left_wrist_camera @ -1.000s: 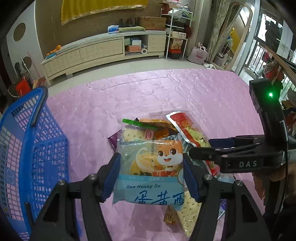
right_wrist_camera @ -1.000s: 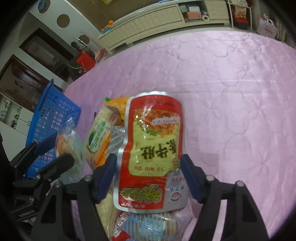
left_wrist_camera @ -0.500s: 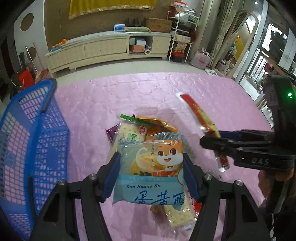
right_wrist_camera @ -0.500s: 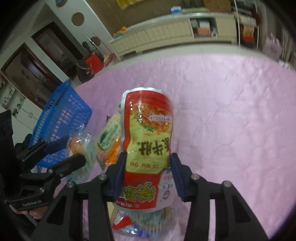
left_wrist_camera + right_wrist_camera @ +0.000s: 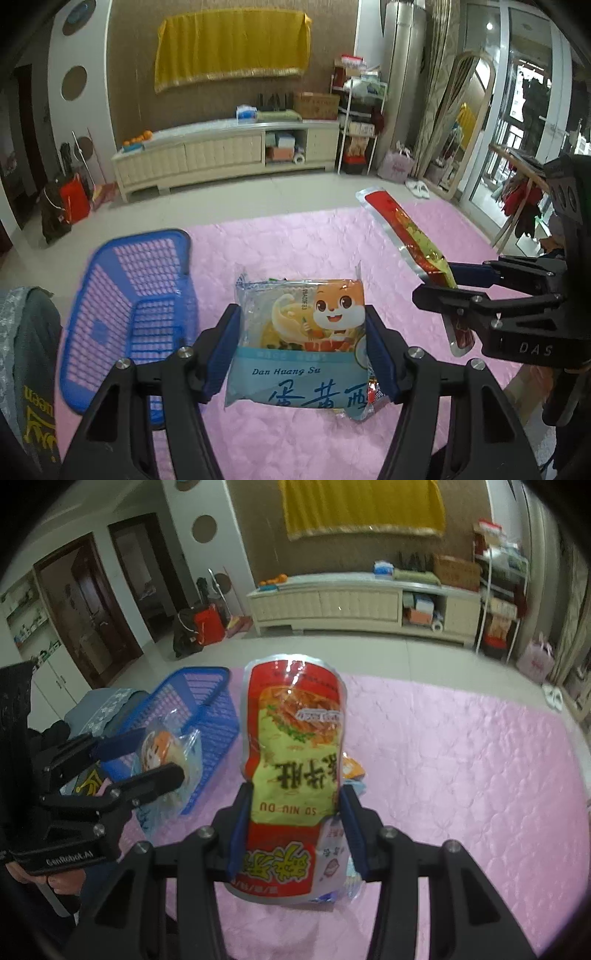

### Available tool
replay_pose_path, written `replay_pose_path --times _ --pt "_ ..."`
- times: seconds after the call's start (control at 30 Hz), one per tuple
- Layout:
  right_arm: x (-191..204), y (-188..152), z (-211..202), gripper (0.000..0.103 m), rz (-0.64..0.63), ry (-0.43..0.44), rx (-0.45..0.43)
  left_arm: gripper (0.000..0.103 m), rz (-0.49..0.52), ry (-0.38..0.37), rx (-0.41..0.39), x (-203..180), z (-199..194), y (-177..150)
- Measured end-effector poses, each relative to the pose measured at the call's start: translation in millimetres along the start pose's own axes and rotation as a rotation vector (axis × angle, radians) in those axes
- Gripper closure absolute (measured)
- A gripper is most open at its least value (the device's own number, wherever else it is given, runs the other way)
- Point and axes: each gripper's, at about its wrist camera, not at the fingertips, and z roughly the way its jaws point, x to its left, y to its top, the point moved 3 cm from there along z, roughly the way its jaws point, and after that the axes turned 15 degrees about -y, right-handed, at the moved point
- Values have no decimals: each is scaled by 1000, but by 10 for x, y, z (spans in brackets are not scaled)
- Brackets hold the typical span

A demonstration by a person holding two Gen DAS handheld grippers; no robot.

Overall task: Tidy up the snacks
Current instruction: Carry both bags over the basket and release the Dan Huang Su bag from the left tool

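Note:
My left gripper [image 5: 303,349] is shut on a light blue cartoon-squirrel pastry packet [image 5: 301,339], held up above the pink cloth. My right gripper [image 5: 295,829] is shut on a red and yellow snack pouch [image 5: 293,753], also lifted. Each gripper shows in the other's view: the right gripper [image 5: 439,291] with the red pouch [image 5: 402,230] at right, the left gripper [image 5: 147,760] with the pastry packet [image 5: 170,753] at left. A blue plastic basket [image 5: 133,306] lies on the cloth to the left; it also shows in the right wrist view [image 5: 207,701].
A few leftover snack packets [image 5: 351,771] lie on the pink quilted cloth [image 5: 461,775] under the pouches, mostly hidden. A person's sleeve [image 5: 29,354] is at the left edge. A low cream cabinet [image 5: 221,155] stands across the floor beyond the cloth.
Both grippers rose up from the snack pile, each carrying its packet. The right gripper closed tighter on the red pouch. The basket now sits nearer the middle left of both views.

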Motion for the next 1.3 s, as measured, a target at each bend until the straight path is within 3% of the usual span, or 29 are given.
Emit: replay_pose_path --times 0.3,0.77,1.03,1.3 --pt "490 213 -291 52 -84 -15 -77 41 33 38 -67 212 -723 -76" --pt "1251 404 -232 52 -213 22 -112 41 7 137 -105 868 -1382 -152" --pt "1693 545 5 52 -293 53 -106 40 -38 184 -92 1290 -1483 -206" --pt "1984 575 425 52 -332 73 -48 40 -108 175 -43 1733 -1286 -301"
